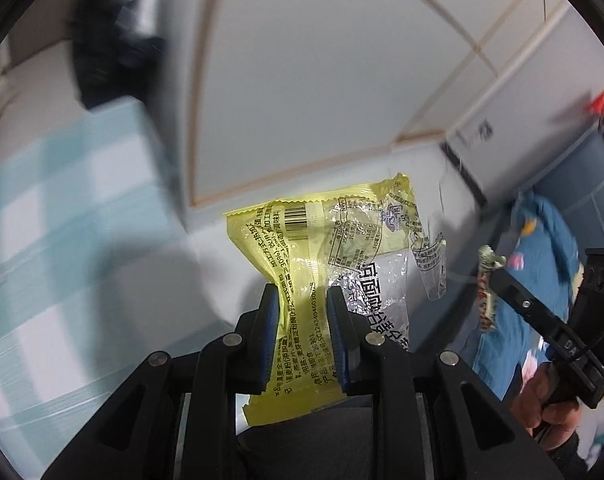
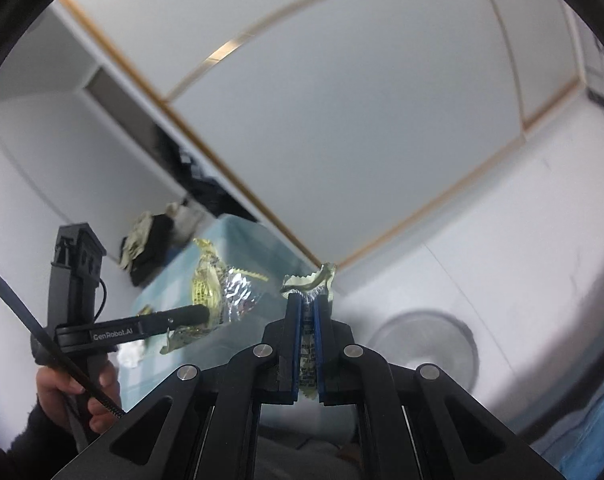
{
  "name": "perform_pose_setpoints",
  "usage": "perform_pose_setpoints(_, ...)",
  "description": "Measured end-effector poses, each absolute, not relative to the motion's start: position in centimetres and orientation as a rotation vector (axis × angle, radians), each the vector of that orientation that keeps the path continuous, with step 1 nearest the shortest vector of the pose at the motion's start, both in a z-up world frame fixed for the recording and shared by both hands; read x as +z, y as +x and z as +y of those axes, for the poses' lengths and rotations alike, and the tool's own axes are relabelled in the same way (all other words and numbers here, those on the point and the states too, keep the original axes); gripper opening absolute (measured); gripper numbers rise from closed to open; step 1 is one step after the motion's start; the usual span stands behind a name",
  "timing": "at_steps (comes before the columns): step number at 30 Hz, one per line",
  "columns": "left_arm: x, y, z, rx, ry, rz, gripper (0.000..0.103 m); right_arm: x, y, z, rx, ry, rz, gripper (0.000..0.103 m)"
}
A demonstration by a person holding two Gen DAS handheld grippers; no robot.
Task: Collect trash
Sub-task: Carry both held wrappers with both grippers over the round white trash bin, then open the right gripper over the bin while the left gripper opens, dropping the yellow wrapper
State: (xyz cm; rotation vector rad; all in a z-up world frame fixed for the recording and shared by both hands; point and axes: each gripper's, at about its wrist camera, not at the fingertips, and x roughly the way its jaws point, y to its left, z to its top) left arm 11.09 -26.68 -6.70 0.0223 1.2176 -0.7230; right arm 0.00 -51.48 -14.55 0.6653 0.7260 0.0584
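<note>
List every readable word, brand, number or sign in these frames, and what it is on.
"GenRobot.AI": on the left gripper, seen from the right wrist.
"SC12434046030": partly readable number on the yellow wrapper; its barcode and Chinese print are too small or skewed to quote.
"DA": cut-off letters on the right gripper.
Small wrapper: print too small.

Yellow wrapper [image 1: 298,256] — crumpled, small wrapper [image 2: 307,280] — pinched upright

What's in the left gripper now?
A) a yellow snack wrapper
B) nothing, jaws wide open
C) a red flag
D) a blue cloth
A: the left gripper has its blue pads pinching the yellow snack wrapper, barcode and print visible.
</note>
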Motion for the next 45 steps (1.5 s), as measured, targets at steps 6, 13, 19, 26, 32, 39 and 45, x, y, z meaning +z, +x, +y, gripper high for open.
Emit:
perform_pose_setpoints(6,-11.5,12.1,-31.5,-0.742,0.085,1.368,0.019,-22.3,1.4,-54.4,0.007,0.816,0.847,0.005)
perform_pose_setpoints(13,-15.5,12.9,-33.6,-0.723,0.109,1.488,0.019,-29.3,2.4,-56.1,-0.025,0.927,0.973,0.006)
perform_pose_setpoints(19,-17.1,12.9,-36.4,-0.725,0.12,1.554,0.019,-32.4,2.0,-56.7,-0.088,1.002,1.067,0.034)
perform_pose_setpoints(26,-18.9,12.6,-38.3,-0.704,0.172,1.61,0.019,-29.9,0.1,-58.1,-0.128,0.995,0.993,0.061)
perform_pose_setpoints(32,-20.2,12.1,-39.3,-0.687,0.224,1.652,0.021,-28.1,-0.3,-58.5,-0.15,0.947,0.933,0.075)
perform_pose_setpoints(39,-21.7,11.4,-40.1,-0.685,0.282,1.712,0.033,-27.5,-0.9,-58.4,-0.164,0.941,0.922,0.08)
perform_pose_setpoints(45,-22.5,11.3,-40.3,-0.694,0.279,1.743,0.045,-27.4,-1.2,-58.6,-0.176,0.945,0.92,0.082)
